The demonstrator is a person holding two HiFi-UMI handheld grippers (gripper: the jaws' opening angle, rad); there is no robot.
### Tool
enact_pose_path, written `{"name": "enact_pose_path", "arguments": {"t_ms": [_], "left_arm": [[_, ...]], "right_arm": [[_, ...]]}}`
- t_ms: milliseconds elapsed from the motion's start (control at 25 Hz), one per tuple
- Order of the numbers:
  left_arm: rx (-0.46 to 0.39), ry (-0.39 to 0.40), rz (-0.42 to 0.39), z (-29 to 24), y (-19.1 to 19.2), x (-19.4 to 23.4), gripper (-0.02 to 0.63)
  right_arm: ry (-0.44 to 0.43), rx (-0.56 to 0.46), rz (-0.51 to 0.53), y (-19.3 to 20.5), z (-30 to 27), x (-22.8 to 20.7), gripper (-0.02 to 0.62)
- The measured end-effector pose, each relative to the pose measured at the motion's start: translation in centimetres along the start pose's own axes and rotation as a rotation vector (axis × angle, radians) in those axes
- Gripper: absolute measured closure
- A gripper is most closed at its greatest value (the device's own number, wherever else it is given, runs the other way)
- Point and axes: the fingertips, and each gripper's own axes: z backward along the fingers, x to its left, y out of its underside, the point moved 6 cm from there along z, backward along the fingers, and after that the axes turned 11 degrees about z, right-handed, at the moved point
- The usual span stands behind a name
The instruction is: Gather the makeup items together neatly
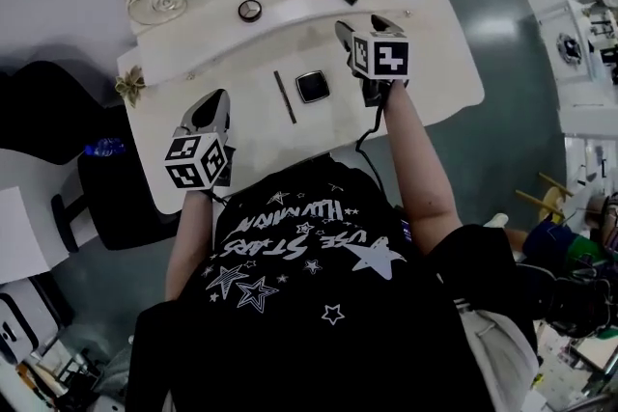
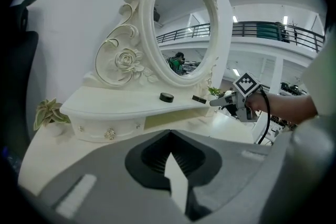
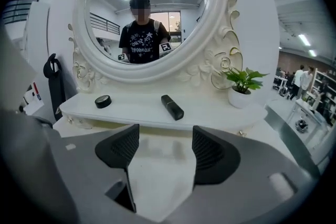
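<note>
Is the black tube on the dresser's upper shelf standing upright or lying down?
Lying down. The black tube rests on its long side, flat on the shelf. The head view shows it the same way.

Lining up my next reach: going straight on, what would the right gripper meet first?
Likely the front edge of the raised shelf, just under the black lipstick. The right gripper is open and holds nothing. Depth is hard to judge.
</note>
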Motion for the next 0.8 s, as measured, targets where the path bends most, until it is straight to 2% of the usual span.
{"name": "enact_pose_path", "arguments": {"t_ms": [440, 800], "left_arm": [[-0.053, -0.111, 0.044, -0.9, -0.1, -1.7, 0.604], [-0.072, -0.165, 0.073, -1.2, 0.2, -2.6, 0.604]], "right_arm": [[-0.088, -0.043, 0.082, -3.2, -3.6, -2.7, 0.333], [-0.155, -0.027, 0.111, -3.8, -6.0, -3.2, 0.385]]}}
